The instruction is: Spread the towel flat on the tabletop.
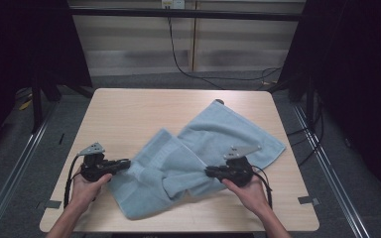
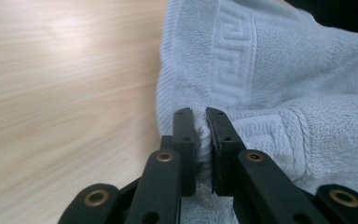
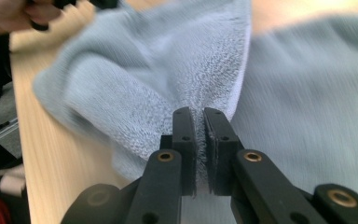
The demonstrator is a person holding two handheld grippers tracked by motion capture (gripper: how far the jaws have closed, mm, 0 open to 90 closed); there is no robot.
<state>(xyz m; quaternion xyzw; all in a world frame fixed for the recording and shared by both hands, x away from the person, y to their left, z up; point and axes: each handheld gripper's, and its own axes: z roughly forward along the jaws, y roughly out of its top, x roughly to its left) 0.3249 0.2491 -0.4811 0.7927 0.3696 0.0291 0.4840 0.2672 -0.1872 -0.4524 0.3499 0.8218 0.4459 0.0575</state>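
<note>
Towel [image 1: 198,153] edges — pinched; bare table [image 1: 129,111] beyond

The high view is lit pretty softly from above, with the table [image 1: 129,114] kept bright and the room around it left near black. A pale glare patch is seen on the wood in the left gripper view. The towel [image 3: 135,60] is smeared by blur in the right gripper view.

A light wooden table [image 1: 129,114] lies under both grippers and stretches away ahead of them. Beyond its far edge, well ahead of the grippers, a black cable [image 1: 188,72] hangs down a pale wall panel [image 1: 134,39] onto grey floor [image 1: 20,148].
</note>
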